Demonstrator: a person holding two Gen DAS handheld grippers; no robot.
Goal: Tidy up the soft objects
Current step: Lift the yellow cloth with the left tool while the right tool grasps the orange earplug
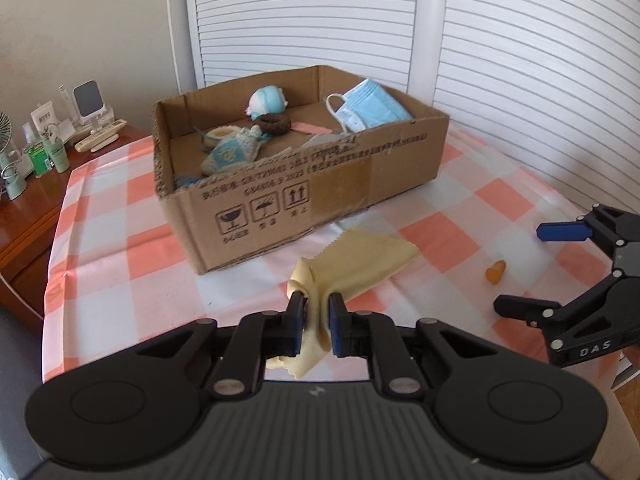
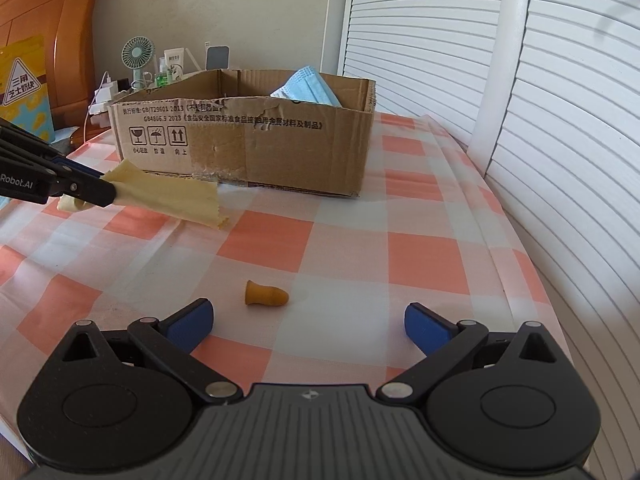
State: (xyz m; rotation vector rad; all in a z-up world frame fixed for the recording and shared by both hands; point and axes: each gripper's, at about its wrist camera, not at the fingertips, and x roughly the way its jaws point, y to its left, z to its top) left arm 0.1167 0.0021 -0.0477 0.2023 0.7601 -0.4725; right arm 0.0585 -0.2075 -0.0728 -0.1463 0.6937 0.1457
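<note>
While left gripper (image 1: 317, 312) pinches, yellow cloth (image 1: 360, 260) trails boxward

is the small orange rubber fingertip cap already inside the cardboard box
No, the small orange rubber fingertip cap lies on the checked tablecloth, apart from the brown cardboard box.

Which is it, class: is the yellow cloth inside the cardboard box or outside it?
Outside. The yellow cloth hangs pinched in the left gripper, in front of the cardboard box.
</note>
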